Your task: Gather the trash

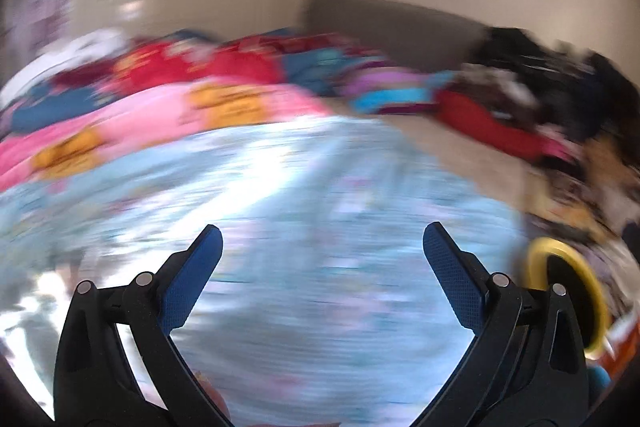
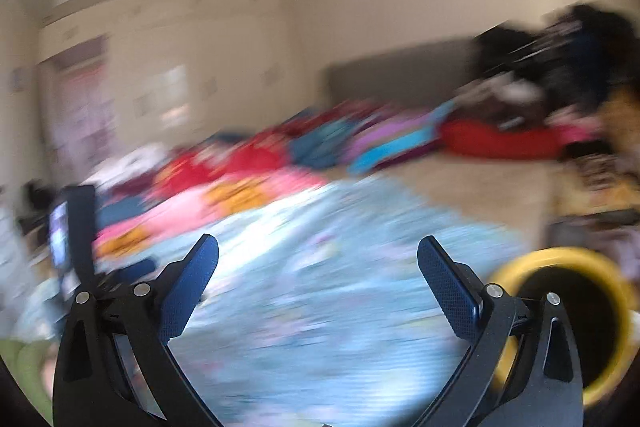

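**Both grippers empty over the bed, yellow bin at your right**

No piece of trash can be made out in either view; both pictures are heavily smeared by motion blur. What you can see of the task is the yellow-rimmed bin [image 2: 560,323], its dark mouth facing the right wrist camera, low on the right just past your right gripper's outer finger. In the left wrist view the same bin [image 1: 568,291] shows edge-on as a narrow yellow rim, again at the right, beside the outer finger.

Your left gripper [image 1: 322,247] has its blue-padded jaws spread wide with nothing between them. Your right gripper [image 2: 318,259] is likewise released, jaws wide apart and empty.

Under both of them lies a pale blue patterned bedspread [image 2: 320,267], with a bright patch of light across it. Beyond it sits a pink blanket with orange patches [image 1: 180,115], then a jumble of red, blue and purple clothes [image 2: 340,143] along the far side of the bed. A grey headboard [image 2: 400,83] stands against the cream wall, with a dark heap of things [image 2: 560,51] to its right.
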Demonstrator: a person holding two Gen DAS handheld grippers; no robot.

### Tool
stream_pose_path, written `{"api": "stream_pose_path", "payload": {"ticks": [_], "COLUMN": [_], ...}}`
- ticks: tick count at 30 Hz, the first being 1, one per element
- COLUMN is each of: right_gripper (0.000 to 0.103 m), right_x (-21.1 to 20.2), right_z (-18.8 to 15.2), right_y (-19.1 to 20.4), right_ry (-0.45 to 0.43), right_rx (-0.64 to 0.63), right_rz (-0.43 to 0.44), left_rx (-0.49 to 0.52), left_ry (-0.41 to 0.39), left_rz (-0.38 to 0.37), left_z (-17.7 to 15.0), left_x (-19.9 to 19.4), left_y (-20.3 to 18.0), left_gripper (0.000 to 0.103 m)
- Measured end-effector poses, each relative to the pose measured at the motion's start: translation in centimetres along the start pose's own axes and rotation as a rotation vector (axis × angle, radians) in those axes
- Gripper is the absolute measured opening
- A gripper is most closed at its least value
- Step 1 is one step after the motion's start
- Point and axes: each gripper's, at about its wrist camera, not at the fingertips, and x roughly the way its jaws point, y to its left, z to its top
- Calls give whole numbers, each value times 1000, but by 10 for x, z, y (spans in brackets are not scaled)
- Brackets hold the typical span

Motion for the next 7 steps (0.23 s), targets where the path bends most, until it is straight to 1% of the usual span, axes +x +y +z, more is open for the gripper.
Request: {"api": "stream_pose_path", "payload": {"ticks": [1, 2, 3, 4, 5, 7], "right_gripper": [97, 97, 97, 97, 97, 97], "right_x": [21, 48, 74, 104, 129, 169], "right_z": [-3, -10, -20, -34, -47, -70], "right_y": [16, 34, 53, 75, 94, 123], "right_ry": [66, 154, 236, 330, 405, 525], "right_rx": [-6, -5, -1, -15, -41, -93], "right_rz": [52, 112, 157, 195, 228, 251], "left_rx": [-49, -98, -136, -153, -179, -233], "left_ry": [20, 28, 46, 60, 83, 119], "left_rz": [65, 111, 182, 242, 323, 416], "left_z": [5, 7, 10, 10, 9, 3], "left_x": [8, 14, 23, 28, 37, 52], "left_y": [35, 70, 110, 133, 167, 218], "left_gripper": [92, 92, 92, 92, 92, 92]}}
